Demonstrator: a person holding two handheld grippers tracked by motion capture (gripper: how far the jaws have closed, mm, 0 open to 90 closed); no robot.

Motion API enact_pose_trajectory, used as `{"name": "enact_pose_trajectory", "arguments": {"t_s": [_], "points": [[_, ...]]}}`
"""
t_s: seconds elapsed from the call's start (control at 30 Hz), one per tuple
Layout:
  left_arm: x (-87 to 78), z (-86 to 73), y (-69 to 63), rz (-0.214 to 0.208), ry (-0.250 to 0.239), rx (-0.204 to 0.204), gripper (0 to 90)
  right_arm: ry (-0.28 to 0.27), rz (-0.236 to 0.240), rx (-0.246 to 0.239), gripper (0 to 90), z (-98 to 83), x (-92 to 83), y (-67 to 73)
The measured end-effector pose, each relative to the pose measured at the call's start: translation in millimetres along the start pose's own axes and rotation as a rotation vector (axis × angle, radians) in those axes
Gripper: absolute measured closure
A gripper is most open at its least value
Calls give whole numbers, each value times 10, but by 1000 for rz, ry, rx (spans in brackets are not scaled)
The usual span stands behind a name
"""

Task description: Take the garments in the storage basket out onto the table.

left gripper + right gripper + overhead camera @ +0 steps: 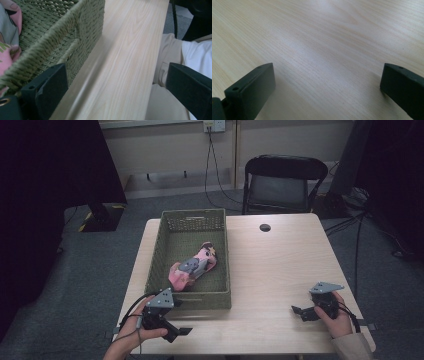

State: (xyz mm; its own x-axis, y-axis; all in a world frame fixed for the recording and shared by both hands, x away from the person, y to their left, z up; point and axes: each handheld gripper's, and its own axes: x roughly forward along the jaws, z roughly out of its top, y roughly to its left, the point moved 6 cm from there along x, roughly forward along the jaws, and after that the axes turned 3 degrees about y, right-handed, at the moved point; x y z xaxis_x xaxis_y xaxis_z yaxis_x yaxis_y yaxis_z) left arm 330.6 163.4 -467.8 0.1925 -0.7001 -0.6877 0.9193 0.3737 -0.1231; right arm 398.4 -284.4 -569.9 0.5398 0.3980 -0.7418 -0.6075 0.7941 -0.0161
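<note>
Left gripper nearest to the bundle in the basket

Basically, the pink-and-grey cloth bundle (pixel 192 267) is lying inside the green woven basket (pixel 154 254), on the left half of the table (pixel 280 265). Its long axis is running diagonally, from the basket's near-left toward its far-right. The left gripper (pixel 176 330) is sitting just beside the basket's near wall, jaws spread wide and gripping nothing; in the left gripper view the woven rim (pixel 50 40) is rising right next to one jaw, and a bit of pink cloth (pixel 7 53) is peeking over it. So the bundle is lying ahead of and slightly right of that gripper, beyond the wall. The right gripper (pixel 299 312) is resting well apart on bare wood at the near right, jaws also gaping and empty, pointing leftward. Judging by this, the left hand is the nearer one and is needing to rise over the rim first.
</note>
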Motion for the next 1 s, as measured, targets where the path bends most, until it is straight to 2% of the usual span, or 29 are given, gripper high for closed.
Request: {"name": "enact_pose_trajectory", "arguments": {"t_s": [0.17,0.6,1.0], "points": [[-77,126,28,4,-20,2,38,0,0,0,0,0,0,0],[-200,385,126,17,-29,-9,39,0,0,0,0,0,0,0],[-207,574,267,64,-13,-17,40,0,0,0,0,0,0,0]]}}
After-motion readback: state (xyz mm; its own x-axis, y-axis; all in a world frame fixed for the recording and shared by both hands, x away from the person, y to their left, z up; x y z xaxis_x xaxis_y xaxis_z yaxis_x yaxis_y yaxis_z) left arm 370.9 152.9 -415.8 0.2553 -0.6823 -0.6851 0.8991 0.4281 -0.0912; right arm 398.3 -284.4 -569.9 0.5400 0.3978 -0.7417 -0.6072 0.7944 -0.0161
